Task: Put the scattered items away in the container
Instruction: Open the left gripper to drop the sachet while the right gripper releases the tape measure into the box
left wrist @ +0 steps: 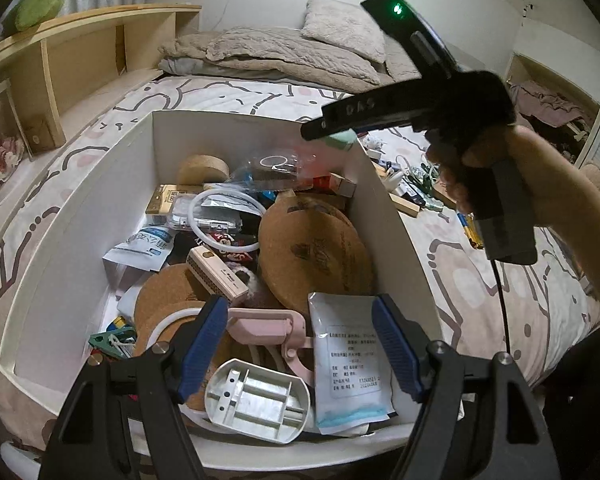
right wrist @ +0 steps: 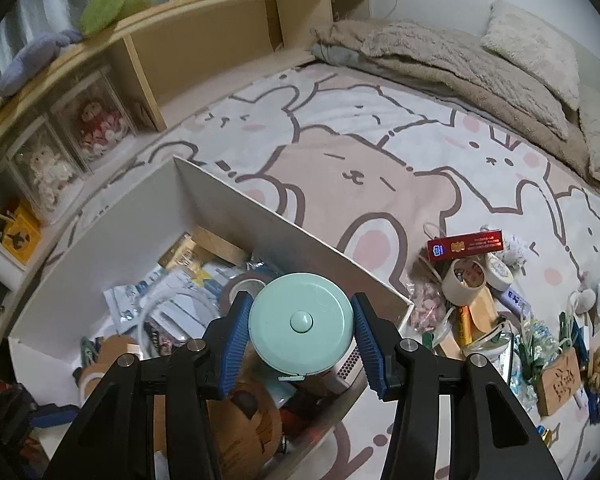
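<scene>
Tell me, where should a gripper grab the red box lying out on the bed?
Probably across its narrow width, from above. The red box lies flat on the bedsheet, long and slim, so its two long edges suit the fingers. Its upper edge looks clear, but a tape roll crowds the lower one, so a finger has little room there.

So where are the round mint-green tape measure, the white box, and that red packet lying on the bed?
mint-green tape measure (right wrist: 301,322): right wrist view, on its centre button.
white box (right wrist: 260,220): right wrist view, on its far wall's outer face.
red packet (right wrist: 466,245): right wrist view, on the middle of its printed face.
</scene>
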### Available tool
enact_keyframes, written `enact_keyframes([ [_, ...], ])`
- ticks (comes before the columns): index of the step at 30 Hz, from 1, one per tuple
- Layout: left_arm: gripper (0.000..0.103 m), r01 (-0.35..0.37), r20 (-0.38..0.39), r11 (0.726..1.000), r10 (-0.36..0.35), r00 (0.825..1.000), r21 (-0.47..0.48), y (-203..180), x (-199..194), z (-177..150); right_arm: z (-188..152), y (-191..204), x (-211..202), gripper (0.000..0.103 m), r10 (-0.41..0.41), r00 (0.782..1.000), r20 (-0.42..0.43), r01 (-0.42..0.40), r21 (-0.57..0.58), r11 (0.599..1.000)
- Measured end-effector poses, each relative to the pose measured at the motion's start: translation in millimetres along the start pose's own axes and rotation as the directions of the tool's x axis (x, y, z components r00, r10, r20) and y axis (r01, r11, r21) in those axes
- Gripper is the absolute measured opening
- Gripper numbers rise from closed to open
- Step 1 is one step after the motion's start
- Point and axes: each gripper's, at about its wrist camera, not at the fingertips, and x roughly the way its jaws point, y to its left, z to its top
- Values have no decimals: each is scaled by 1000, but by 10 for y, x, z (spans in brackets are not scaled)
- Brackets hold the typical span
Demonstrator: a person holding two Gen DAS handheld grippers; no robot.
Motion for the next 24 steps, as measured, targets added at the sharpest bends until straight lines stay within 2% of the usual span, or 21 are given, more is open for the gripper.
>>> enact_keyframes([
  [3, 75, -2, 3, 1000, 2, 1000, -2, 13, -14, -2, 10, -53, 13, 51, -2, 1000, 17, 1, 18, 1000],
  [5, 75, -4, 4, 1000, 4, 1000, -5, 18, -19, -9, 32, -114, 4, 68, -10, 1000, 28, 9, 54, 998],
  [6, 75, -5, 3, 1000, 5, 1000, -7, 21, -20, -14, 40, -145, -26, 89, -11, 999, 49, 8, 67, 998],
  [7, 75, -6, 3, 1000, 6, 1000, -7, 22, -24, -21, 47, -166, -59, 95, -1, 998, 67, -4, 71, 997],
  [16, 75, -10, 8, 1000, 10, 1000, -6, -39, -74, -7, 79, -271, -307, 95, 15, 994, 110, -23, 71, 997],
  [24, 75, -11, 26, 1000, 12, 1000, -4, -153, -144, 77, 19, -239, -559, 95, 39, 990, 133, -41, 19, 999],
])
